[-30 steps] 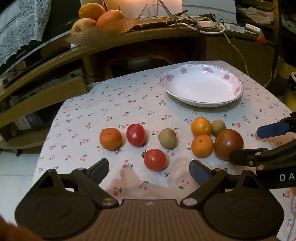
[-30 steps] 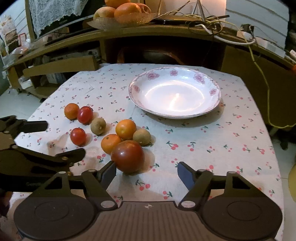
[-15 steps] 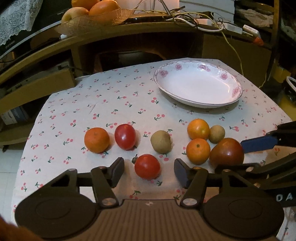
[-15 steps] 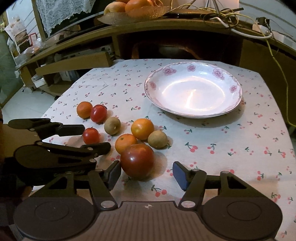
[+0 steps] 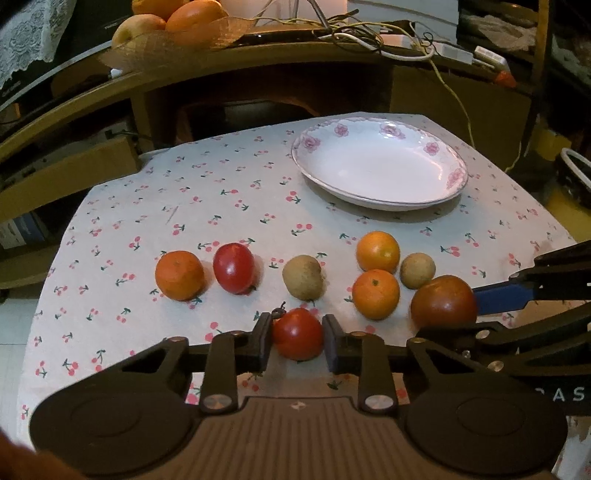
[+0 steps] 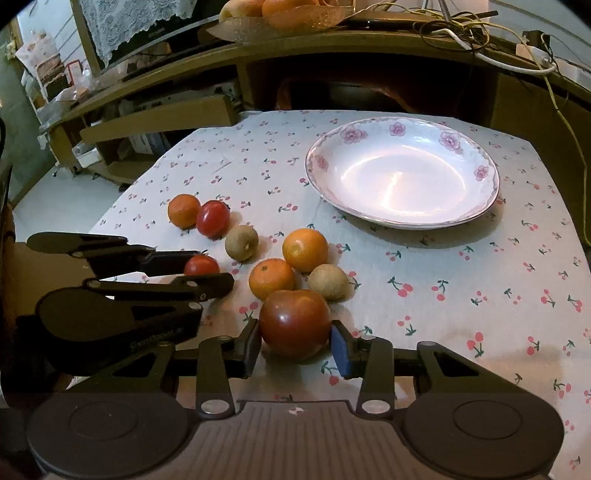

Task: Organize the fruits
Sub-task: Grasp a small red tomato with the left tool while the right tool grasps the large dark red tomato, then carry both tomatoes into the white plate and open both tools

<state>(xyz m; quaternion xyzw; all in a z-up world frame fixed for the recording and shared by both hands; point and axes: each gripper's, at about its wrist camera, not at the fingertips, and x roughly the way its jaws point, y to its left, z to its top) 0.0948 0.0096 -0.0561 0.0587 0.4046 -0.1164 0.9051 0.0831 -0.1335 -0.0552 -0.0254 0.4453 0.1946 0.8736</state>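
Observation:
My left gripper [image 5: 297, 341] is shut on a small red tomato [image 5: 297, 333] that rests on the cherry-print tablecloth; it also shows in the right wrist view [image 6: 201, 265]. My right gripper [image 6: 295, 343] is shut on a large dark red tomato [image 6: 294, 323], also on the cloth, seen in the left wrist view [image 5: 443, 301]. Loose fruit lies nearby: three oranges [image 5: 179, 275] [image 5: 377, 251] [image 5: 375, 293], another red tomato [image 5: 233, 267] and two brown kiwis [image 5: 303, 277] [image 5: 417, 270]. An empty white floral plate [image 5: 380, 162] stands at the far right of the table.
A wooden shelf unit runs behind the table, with a fruit bowl [image 5: 173, 26] and tangled cables [image 5: 388, 40] on top. The table's edges drop off at left and right. The two grippers sit side by side, close together.
Both grippers moved forward and closed: the left onto the small red tomato, the right onto the large dark tomato. One second ago both were open and short of the fruit.

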